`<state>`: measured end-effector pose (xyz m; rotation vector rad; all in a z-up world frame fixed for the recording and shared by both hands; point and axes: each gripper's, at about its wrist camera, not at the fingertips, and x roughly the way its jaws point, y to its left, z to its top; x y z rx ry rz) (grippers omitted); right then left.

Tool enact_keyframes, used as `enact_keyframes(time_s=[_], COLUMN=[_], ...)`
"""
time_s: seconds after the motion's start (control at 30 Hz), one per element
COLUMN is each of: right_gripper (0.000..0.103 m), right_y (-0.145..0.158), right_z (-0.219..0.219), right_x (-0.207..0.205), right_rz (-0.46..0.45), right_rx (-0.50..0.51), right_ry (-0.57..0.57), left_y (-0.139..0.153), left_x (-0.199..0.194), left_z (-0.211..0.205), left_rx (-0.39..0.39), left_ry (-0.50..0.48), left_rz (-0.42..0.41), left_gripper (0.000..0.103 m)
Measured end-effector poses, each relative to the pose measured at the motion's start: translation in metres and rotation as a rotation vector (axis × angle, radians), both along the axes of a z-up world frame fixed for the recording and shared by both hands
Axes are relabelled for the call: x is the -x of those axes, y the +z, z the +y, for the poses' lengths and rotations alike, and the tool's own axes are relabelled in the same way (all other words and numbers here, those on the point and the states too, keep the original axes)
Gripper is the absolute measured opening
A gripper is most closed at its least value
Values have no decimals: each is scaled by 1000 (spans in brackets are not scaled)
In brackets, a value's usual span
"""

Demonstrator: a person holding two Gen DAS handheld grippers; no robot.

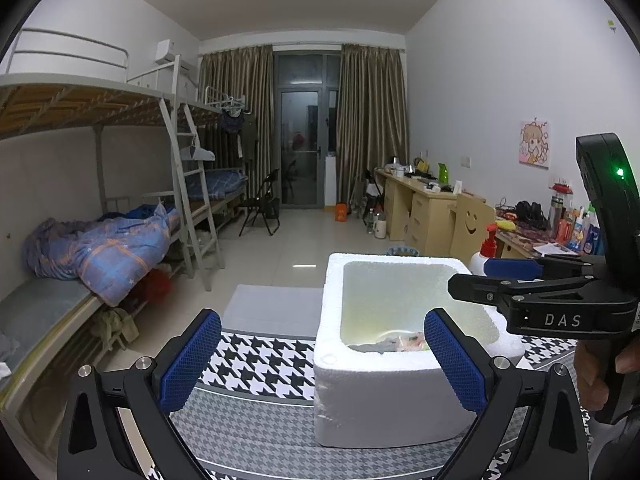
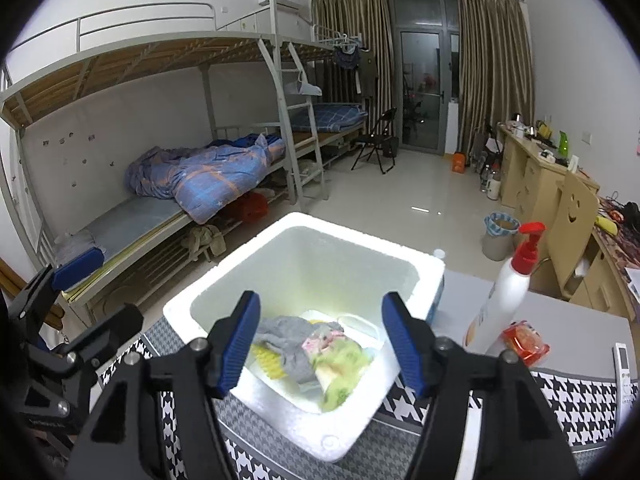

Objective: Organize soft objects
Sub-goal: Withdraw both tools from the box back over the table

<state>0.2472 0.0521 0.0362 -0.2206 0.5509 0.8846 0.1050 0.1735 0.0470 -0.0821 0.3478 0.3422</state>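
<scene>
Left wrist view first: the left gripper (image 1: 322, 360) has its blue textured pads spread wide with nothing between them, hanging low over the black-and-white houndstooth cloth (image 1: 260, 360) covering the table. The chunky white styrofoam box (image 1: 372, 392) sits just ahead and a bit right, rounded rim, grainy walls, open top. Only a sliver of the soft stuff inside shows over the near wall. To the left of the box there's open cloth and a plain grey patch, then the table edge and bare tiled floor beyond. The right gripper (image 1: 480, 280) pokes in from the right, over the box's right rim, held by a hand (image 1: 600, 376); from this angle I can't tell how far apart its fingers are.

Right wrist view: the right gripper (image 2: 320, 344) is also wide and holding nothing, right above the box's (image 2: 352, 428) near wall. Inside is a crumpled grey cloth (image 2: 288, 344), a bristly yellow bit and a green-and-pink floral fabric (image 2: 340, 360), all bunched toward the near side. A white pump bottle with a red top (image 2: 508, 292) stands just right of the box, a shiny red packet (image 2: 524, 340) at its base. The left gripper (image 2: 80, 292) sits off the table's left edge.
</scene>
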Motion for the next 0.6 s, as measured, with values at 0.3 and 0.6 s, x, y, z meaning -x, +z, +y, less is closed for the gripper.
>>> enact_keyframes(time_s=[0.3,0.6], right_gripper=[96,102], right_y=[7,13], right_z=[-18,-31], right_x=[11,19], right_rz=[-54,-84], right_rx=[-15,-27], right_ry=[-38,-60], left_y=[0,4], left_x=[-1,-3], left_z=[-4,-11], left_rx=[-6,-12], left_ry=[1,12], left_rz=[5,4], left_gripper=[102,102])
